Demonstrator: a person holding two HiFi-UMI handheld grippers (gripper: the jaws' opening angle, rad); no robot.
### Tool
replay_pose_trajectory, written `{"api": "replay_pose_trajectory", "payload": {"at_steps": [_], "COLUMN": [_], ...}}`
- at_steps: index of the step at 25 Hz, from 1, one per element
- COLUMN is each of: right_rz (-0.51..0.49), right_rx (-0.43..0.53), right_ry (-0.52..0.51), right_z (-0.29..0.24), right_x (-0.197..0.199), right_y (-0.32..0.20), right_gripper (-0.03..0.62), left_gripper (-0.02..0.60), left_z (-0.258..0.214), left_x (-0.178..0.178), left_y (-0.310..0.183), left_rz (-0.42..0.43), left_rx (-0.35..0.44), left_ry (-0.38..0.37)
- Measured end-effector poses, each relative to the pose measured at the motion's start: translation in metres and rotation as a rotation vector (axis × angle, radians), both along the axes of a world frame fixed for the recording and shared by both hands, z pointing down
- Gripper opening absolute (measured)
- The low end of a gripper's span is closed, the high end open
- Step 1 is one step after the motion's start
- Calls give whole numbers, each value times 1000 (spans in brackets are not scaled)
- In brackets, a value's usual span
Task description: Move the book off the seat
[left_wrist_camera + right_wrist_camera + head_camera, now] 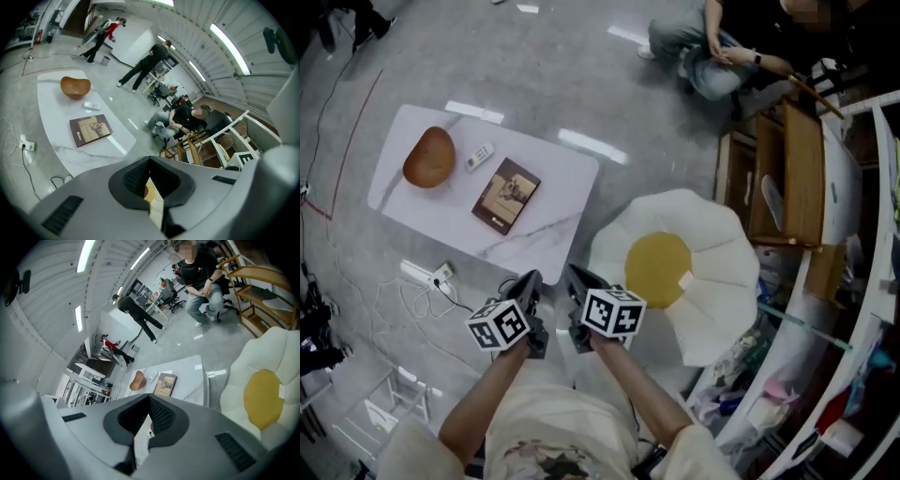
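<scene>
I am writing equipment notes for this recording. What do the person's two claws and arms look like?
The left claw and the right claw look alike: dark, tapered jaws in a smooth grey shell, each topped by a white cube with black square markers. The person wears a cream short-sleeved top with a faint print.
</scene>
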State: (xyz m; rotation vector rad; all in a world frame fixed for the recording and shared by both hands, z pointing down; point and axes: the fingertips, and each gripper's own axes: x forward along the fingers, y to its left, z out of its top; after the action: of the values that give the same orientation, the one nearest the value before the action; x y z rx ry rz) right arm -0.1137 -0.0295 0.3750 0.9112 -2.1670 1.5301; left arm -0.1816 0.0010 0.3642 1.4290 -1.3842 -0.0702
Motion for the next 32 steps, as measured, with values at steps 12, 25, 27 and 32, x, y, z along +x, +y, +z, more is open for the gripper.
{"api": "replay_pose_trajectory", "payload": {"at_steps": [12,25,27,32], "right_rz": [43,143,152,175], "right_rx": [226,531,584,682], "right_ry": [-63,19,37,64], "right_z": [-118,-205,-218,-243], "right_x": [97,195,204,218], "right_y": [19,66,71,91], "right_gripper": [8,8,8,8], "left_gripper": [9,9,9,9], "left_z": [-110,-183,-191,-207], "left_x": [103,199,209,230], "left_y": [26,60,66,81], "left_rz": [217,417,439,464], "left_rx": [135,296,322,380], "left_ry": [-122,-195,-202,-196]}}
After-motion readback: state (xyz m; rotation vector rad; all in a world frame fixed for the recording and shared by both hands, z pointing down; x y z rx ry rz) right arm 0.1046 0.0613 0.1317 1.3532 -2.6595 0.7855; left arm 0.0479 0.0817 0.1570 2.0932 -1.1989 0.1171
